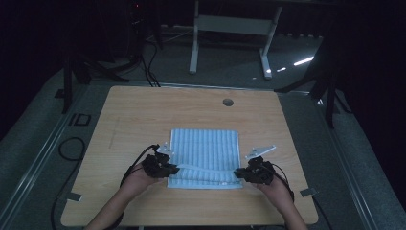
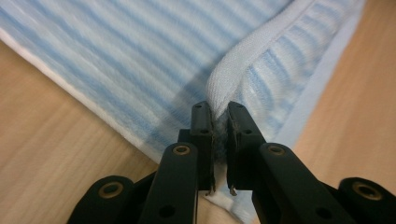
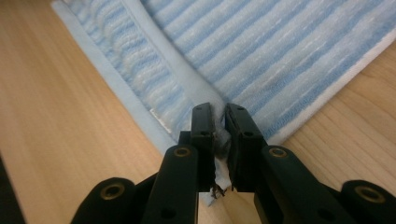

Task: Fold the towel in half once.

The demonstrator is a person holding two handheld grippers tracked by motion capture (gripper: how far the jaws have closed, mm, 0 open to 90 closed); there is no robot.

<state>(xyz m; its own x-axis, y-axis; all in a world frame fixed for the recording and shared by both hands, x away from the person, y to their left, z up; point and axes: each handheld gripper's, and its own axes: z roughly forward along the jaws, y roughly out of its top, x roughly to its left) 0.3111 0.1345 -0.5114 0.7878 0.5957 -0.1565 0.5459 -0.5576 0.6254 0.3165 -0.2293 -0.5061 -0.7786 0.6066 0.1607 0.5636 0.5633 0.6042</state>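
From the high view, a blue-and-white striped towel (image 1: 206, 155) lies flat in the middle of the wooden table (image 1: 143, 110), with its near edge lifted between the two tongs. It looks soft, light and floppy, best held by the corners.

In the left gripper view, the left gripper (image 2: 220, 122) is clenched on the white hem (image 2: 243, 60) at the towel's near-left corner.

In the right gripper view, the right gripper (image 3: 219, 122) pinches the ribbed terry at the near-right corner.

The high view is dim, with a near-black surround; only the table (image 1: 143, 110) is softly lit, and a bright glare streak lies on the floor (image 1: 303, 61) at two o'clock. Both gripper views are brighter and evenly lit, their black fingers (image 2: 202, 126) soft-focused at six o'clock.
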